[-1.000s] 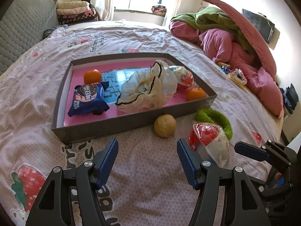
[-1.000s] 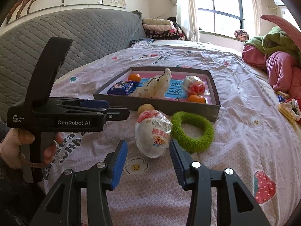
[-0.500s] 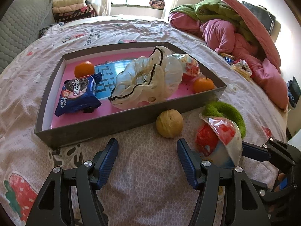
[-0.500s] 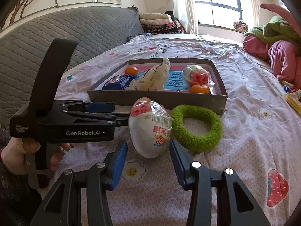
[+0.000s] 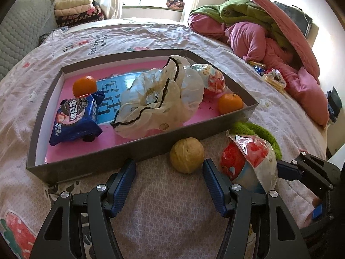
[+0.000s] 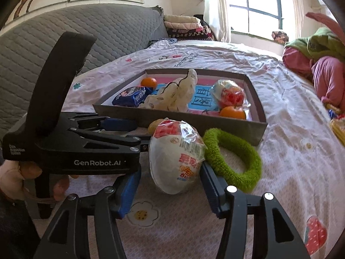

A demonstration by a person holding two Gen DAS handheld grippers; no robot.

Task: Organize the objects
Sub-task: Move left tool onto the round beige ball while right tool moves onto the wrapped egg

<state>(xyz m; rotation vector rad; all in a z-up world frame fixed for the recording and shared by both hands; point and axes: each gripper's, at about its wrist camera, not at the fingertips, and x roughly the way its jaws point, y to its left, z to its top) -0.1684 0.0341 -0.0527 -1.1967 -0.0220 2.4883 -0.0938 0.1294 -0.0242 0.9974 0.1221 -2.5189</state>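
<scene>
My right gripper point(image 6: 170, 185) has just been opening, its jaws apart around the wrapped egg toy point(image 6: 176, 159). My left gripper point(image 5: 169, 185) stands open, the walnut point(image 5: 187, 158) just ahead beside the tray point(image 5: 138, 149).

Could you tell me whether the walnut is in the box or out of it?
Out: the walnut sits on the bedsheet against the box's near wall.

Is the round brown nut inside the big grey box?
No, the brown nut sits on the bedsheet just outside the grey box's front wall.
</scene>
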